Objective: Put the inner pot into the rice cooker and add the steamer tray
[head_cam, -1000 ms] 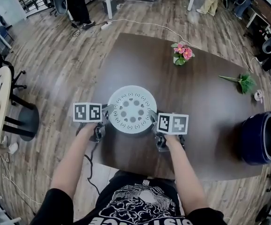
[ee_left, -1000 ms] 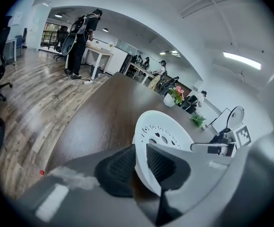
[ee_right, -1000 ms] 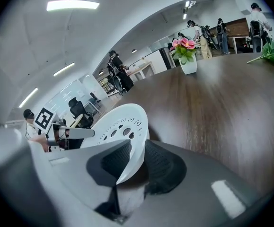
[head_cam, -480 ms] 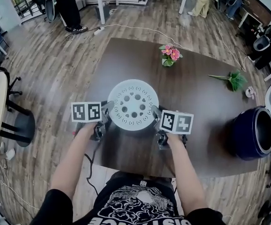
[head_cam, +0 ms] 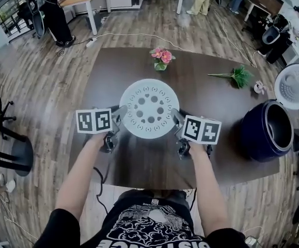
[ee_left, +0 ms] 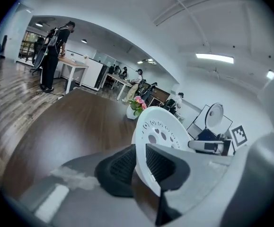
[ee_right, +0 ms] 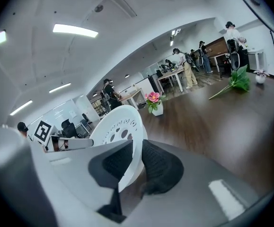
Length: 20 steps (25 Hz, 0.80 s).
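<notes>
A: Lifted and carried forward since the earlier frame: steamer tray point(head_cam: 150, 108), with left claw point(head_cam: 119, 118) and right claw point(head_cam: 177, 119) alongside. Head view first?

B: Yes. Pinched at opposite edges, one claw per side, held flat above the counter point(head_cam: 139, 164), probably to keep it level for lowering. Well off to the right, blue rice cooker point(head_cam: 265, 130) with lid point(head_cam: 295, 86) up. Pale rim inside, so likely the inner pot already seated. Actual pad contact masked here by the marker cubes point(head_cam: 94, 121).

A: Left gripper view?

B: Closed on the tray's white rim, dark pads pressing both faces. Tray seen edge-on here, not as a full disc as from above. Pink flowers point(ee_left: 137, 104) beyond.

A: Right gripper view?

B: Clamped on the opposite rim in the same way, closing tighter just now. No sight of the cooker's open mouth from here; only from the head view.
</notes>
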Each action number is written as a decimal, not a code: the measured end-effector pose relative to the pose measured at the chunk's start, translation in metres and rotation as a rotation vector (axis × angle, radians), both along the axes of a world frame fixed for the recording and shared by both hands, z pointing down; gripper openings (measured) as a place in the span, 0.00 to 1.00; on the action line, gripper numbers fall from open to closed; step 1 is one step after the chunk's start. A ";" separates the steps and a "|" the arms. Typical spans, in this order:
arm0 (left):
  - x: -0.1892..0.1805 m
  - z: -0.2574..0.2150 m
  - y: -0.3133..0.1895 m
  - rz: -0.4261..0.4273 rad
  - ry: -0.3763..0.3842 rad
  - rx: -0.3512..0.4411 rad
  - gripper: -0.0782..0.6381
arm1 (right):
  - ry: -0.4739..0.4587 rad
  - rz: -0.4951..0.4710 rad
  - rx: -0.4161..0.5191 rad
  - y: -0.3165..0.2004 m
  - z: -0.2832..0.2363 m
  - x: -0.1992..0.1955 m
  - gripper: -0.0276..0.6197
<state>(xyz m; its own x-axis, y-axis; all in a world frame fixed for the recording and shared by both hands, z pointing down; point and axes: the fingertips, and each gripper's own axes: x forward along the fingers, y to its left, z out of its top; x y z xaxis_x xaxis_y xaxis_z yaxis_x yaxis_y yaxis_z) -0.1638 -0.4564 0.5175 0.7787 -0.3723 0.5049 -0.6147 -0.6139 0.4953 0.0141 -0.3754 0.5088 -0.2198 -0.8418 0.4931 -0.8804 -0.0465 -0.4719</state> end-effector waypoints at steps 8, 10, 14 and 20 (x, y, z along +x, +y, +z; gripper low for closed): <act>0.071 -0.033 0.028 0.112 0.045 0.058 0.21 | 0.021 0.121 0.074 0.045 -0.037 0.062 0.13; 0.092 -0.043 0.036 0.156 0.060 0.074 0.21 | 0.025 0.165 0.090 0.059 -0.046 0.080 0.13; 0.136 -0.058 0.055 0.219 0.081 0.092 0.21 | 0.035 0.223 0.114 0.086 -0.061 0.118 0.13; 0.196 -0.083 0.079 0.313 0.117 0.131 0.21 | 0.056 0.304 0.152 0.122 -0.087 0.168 0.12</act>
<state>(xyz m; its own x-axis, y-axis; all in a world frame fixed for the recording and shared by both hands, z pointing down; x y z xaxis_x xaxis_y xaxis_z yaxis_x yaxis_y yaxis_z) 0.0319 -0.3777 0.4341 0.9150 -0.1621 0.3696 -0.3306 -0.8262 0.4561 0.1821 -0.2534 0.4221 0.0762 -0.9293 0.3615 -0.8620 -0.2436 -0.4446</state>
